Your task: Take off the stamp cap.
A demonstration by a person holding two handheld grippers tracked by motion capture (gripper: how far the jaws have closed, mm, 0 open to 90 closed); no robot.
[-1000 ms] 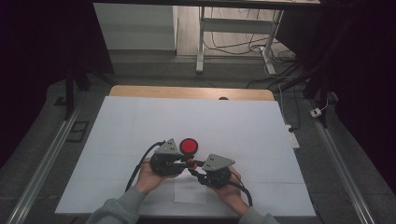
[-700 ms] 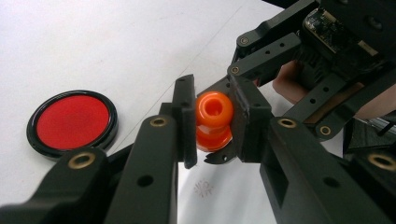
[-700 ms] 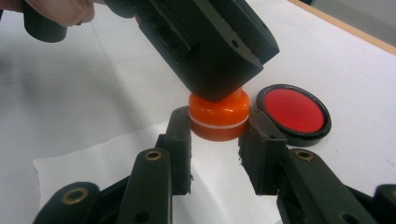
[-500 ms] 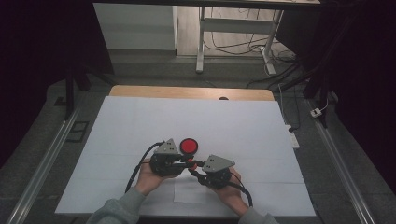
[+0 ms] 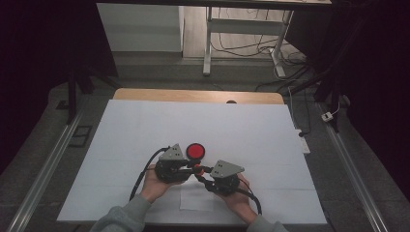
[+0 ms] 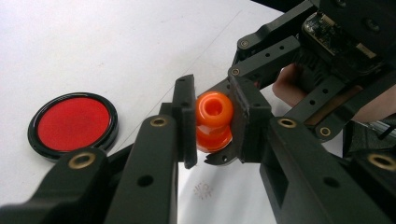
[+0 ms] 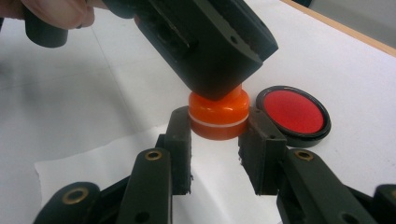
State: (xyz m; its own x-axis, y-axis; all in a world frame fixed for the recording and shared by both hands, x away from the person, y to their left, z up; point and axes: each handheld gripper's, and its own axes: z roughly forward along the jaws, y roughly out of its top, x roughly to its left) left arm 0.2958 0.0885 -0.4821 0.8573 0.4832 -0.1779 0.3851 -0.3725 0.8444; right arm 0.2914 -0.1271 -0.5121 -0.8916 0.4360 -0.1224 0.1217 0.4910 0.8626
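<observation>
Nothing moved: both claws, left claw (image 6: 212, 122) and right claw (image 7: 215, 142), stay clamped on small orange plastic stamp (image 6: 213, 121), round red ink pad (image 5: 196, 151) just beyond.

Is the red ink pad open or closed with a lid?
Open: the ink pad lies flat on the table, its red surface bare inside the black rim, no lid on it.

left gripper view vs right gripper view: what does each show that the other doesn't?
Left gripper view: the orange stamp's knob end with its hole, clamped between the left gripper; a faint round print on the paper below.
Right gripper view: the stamp's wide base with a white ring, clamped by the right gripper; the table's wooden edge.
Both: the stamp, the red ink pad, the white table cover.
</observation>
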